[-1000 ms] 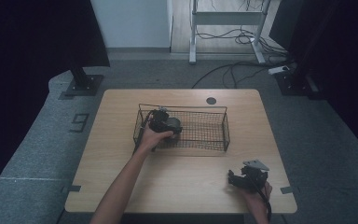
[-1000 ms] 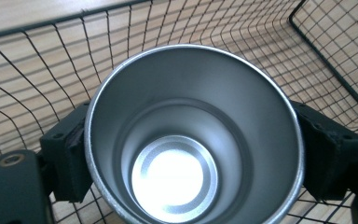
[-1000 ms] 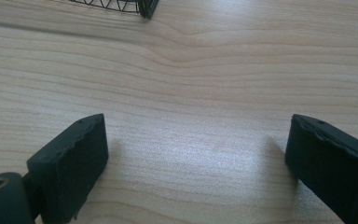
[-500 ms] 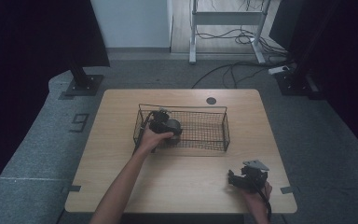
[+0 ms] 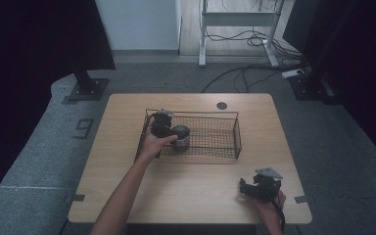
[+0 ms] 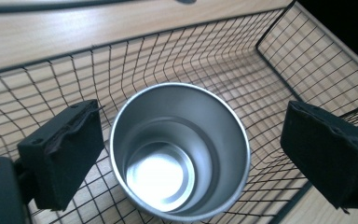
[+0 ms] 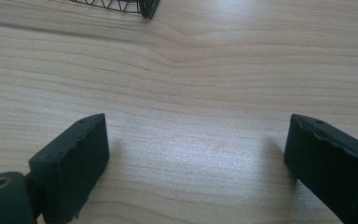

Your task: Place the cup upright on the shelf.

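Basket: black wire basket (image 5: 210, 139) on the worktop (image 5: 186, 191), holding one upright, empty steel cup (image 5: 180, 136) at its left end.
Left tongs (image 6: 177, 154): jaws just opened, straddling the cup, pads clear.
Right tongs (image 7: 196, 154): released, resting on bare wood.
Room: grey carpet, cables.

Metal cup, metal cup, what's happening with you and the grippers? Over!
Left hand-held gripper has just been opening, pads clear of metal cup. Cup upright in wire basket. Right hand-held gripper open over bare table. Nothing blocking.
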`<state>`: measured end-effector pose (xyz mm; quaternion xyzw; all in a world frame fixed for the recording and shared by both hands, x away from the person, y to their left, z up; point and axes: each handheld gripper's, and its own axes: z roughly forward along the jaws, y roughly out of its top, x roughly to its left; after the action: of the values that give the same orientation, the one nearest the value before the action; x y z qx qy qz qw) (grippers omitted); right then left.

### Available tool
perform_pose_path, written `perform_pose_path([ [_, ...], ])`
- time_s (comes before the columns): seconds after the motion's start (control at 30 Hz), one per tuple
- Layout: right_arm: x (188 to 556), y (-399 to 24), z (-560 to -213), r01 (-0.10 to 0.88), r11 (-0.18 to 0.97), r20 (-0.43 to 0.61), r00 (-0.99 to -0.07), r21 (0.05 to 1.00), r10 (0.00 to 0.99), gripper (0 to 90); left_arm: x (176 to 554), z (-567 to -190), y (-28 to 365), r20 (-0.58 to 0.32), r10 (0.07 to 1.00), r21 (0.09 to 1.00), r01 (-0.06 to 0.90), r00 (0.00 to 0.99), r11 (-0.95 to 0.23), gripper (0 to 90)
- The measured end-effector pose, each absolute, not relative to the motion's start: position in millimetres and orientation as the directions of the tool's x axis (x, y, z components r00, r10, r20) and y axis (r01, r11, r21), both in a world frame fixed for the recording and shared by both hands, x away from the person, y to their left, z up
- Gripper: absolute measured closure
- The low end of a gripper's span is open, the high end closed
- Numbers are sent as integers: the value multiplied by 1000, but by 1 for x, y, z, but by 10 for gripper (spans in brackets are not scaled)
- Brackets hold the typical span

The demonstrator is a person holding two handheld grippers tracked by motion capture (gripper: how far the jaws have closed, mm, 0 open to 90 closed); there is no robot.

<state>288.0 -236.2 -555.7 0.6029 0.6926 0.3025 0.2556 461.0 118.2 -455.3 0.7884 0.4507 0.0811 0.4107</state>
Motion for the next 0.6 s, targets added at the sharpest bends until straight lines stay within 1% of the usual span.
perform_pose_path([
  [0.23,288,-236,-556,680,91,11,-143,727,990,65,449,-444,127,-226,767,747,612,601,-259,69],
  [0.6,288,-236,-556,681,91,10,-144,726,990,65,423,-435,152,-240,742,779,580,626,-237,87],
])
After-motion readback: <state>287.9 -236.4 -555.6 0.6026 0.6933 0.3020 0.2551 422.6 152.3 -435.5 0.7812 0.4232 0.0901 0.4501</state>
